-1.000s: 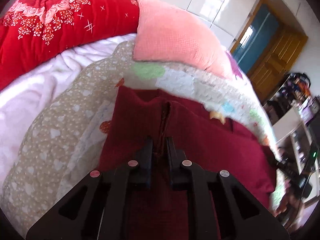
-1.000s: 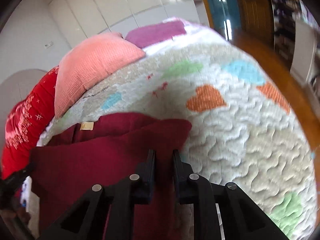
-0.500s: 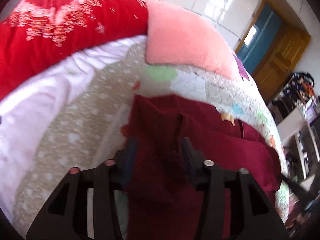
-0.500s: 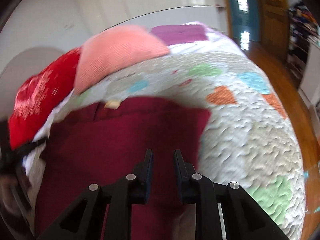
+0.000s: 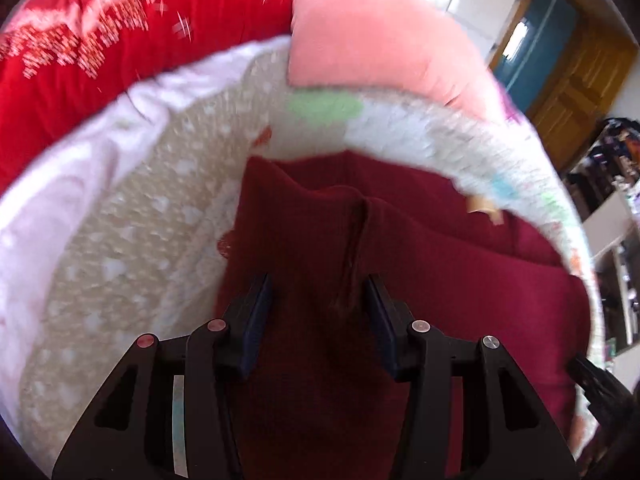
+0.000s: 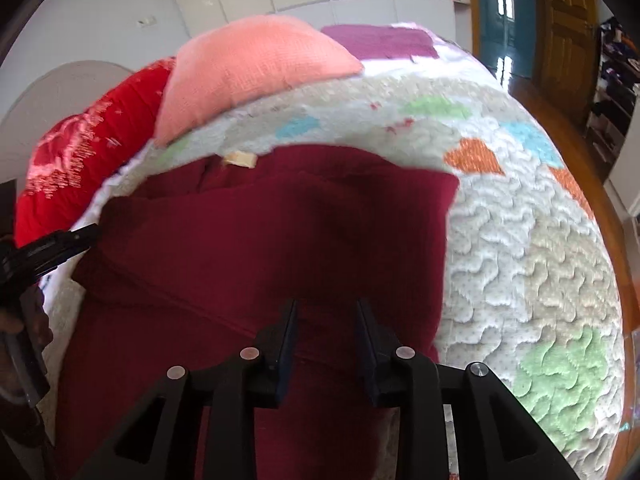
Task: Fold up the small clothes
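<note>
A dark red knit garment [image 5: 440, 280] with a tan neck label [image 5: 484, 206] lies folded on the quilt. My left gripper [image 5: 318, 296] hovers over its left part, jaws open, with a loose ridge of cloth [image 5: 360, 240] just ahead of the fingertips. In the right wrist view the same garment [image 6: 260, 240] fills the middle, its label [image 6: 239, 159] at the far edge. My right gripper [image 6: 326, 312] is low over its near part with jaws opening; cloth lies under them and the pads do not press it. The left gripper [image 6: 52, 248] shows at the left edge.
A heart-patterned quilt [image 6: 520, 260] covers the bed. A coral pillow [image 6: 256, 72], a purple pillow [image 6: 380, 42] and a red floral blanket [image 5: 120, 52] lie at the head. A pale pink sheet [image 5: 60, 184] is on the left. Wooden floor [image 6: 560, 120] and shelves [image 5: 612, 216] flank the right side.
Both grippers have parted their jaws. The left one let go of the pinched ridge of red cloth. The right one moved from the garment's right edge to over its middle.
</note>
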Demonstrator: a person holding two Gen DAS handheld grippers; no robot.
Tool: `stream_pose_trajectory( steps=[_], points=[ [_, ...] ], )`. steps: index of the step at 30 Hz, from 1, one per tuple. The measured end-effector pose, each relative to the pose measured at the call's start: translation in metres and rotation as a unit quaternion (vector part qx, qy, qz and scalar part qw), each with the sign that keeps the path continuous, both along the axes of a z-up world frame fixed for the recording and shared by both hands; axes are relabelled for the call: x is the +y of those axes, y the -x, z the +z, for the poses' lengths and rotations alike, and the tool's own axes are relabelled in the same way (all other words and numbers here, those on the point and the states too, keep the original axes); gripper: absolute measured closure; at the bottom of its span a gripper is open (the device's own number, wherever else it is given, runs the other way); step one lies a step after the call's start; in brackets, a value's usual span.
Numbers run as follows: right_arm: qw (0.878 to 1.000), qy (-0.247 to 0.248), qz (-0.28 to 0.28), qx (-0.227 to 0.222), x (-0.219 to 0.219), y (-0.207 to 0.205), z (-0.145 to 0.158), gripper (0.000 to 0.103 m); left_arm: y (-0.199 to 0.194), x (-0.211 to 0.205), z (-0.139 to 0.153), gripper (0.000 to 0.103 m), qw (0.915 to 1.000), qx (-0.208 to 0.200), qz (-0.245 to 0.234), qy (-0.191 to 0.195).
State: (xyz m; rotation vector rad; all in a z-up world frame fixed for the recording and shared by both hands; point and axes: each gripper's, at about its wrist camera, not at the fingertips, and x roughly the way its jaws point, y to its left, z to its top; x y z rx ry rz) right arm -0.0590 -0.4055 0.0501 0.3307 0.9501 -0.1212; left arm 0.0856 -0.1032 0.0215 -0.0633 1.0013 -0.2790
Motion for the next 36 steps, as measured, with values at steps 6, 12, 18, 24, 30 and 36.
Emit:
stream_pose_trajectory(
  steps=[6, 12, 18, 24, 30, 36],
  points=[
    [1.0, -0.01, -0.011, 0.001, -0.003, -0.004, -0.004, 0.075, -0.003, 0.003, 0.005, 0.052, 1.0, -0.008, -0.003, -0.002],
    [1.0, -0.002, -0.018, -0.01, 0.001, 0.041, 0.018, 0.071, 0.04, 0.029, 0.023, 0.052, 0.9995, -0.025, -0.018, 0.005],
    [0.998, -0.039, -0.043, 0.013, -0.005, 0.073, -0.017, 0.054, 0.096, 0.057, 0.022, 0.052, 0.9995, -0.011, -0.019, 0.021],
    [0.998, -0.05, -0.034, 0.001, 0.006, 0.094, 0.0, 0.055, 0.157, 0.08, 0.017, 0.052, 0.9997, -0.005, -0.022, 0.008],
    [0.997, -0.072, 0.01, 0.012, 0.032, 0.149, -0.007, 0.047, 0.198, 0.084, 0.005, 0.052, 0.999, -0.003, -0.032, -0.031],
    [0.995, -0.091, 0.029, 0.002, 0.047, 0.185, -0.012, 0.045, 0.209, 0.082, 0.002, 0.052, 0.999, -0.005, -0.031, -0.032]
  ],
)
